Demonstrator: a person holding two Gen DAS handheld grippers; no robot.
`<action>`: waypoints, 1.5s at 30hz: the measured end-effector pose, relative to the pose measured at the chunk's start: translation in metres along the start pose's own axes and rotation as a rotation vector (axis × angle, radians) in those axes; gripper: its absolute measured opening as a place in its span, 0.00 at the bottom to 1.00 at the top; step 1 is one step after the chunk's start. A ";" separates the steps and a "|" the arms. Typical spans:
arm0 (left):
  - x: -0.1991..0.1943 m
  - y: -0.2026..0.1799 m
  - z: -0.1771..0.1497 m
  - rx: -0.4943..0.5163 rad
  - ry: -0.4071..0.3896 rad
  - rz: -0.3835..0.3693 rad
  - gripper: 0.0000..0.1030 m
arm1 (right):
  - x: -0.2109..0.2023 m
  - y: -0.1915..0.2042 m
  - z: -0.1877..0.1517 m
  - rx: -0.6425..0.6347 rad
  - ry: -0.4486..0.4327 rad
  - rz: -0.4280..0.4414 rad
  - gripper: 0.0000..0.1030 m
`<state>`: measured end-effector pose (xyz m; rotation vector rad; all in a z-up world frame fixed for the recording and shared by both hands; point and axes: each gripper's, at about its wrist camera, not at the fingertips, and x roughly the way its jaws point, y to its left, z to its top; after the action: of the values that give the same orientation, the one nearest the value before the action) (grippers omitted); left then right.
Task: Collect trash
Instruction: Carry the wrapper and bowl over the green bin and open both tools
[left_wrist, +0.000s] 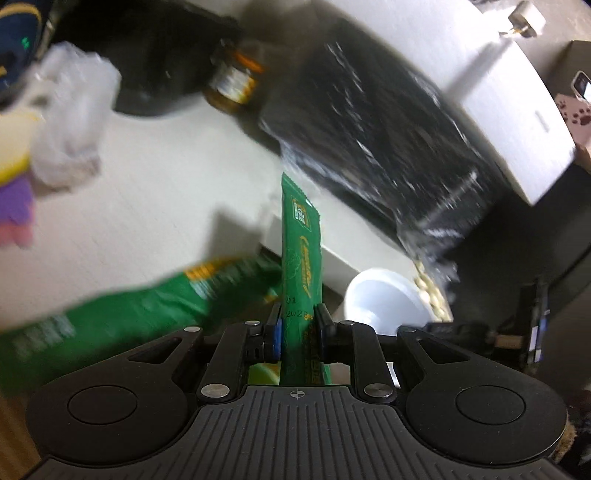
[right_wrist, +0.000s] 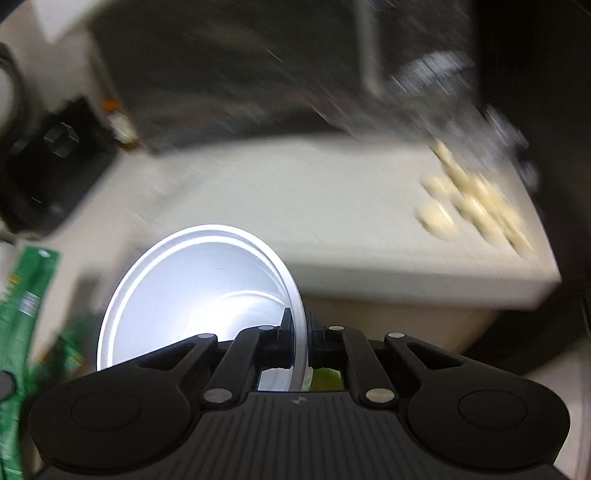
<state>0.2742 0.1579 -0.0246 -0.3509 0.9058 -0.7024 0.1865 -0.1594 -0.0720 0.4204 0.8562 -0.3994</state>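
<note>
Two grips are active: left gripper (left_wrist: 298, 328) is clamped on green sachet (left_wrist: 301, 251), held upright by its end, prob. for carrying to disposal; right gripper (right_wrist: 298, 332) is pinched tight on rim of white plastic cup (right_wrist: 192, 291), held tilted above the worktop (right_wrist: 295, 206). Motion blur obscures black bag (left_wrist: 388, 140) and pale pieces (right_wrist: 476, 203); bin not identifiable.

Left gripper (left_wrist: 298, 326), right gripper (right_wrist: 298, 332): black ribbed body, silver pivot screws, round side bosses; blue-edged fingers (left_wrist: 275, 332) on left
</note>
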 end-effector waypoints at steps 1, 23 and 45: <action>0.003 -0.002 -0.003 -0.007 0.010 -0.005 0.20 | 0.003 -0.007 -0.007 0.005 0.024 -0.012 0.06; 0.126 0.044 -0.234 -0.370 0.380 0.386 0.20 | 0.345 -0.014 -0.191 -0.276 0.546 0.123 0.06; 0.235 0.047 -0.219 -0.632 0.497 0.315 0.21 | 0.194 -0.104 -0.129 -0.169 0.482 0.095 0.55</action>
<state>0.2133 0.0329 -0.3182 -0.5872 1.6205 -0.1902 0.1681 -0.2144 -0.3200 0.4043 1.3221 -0.1336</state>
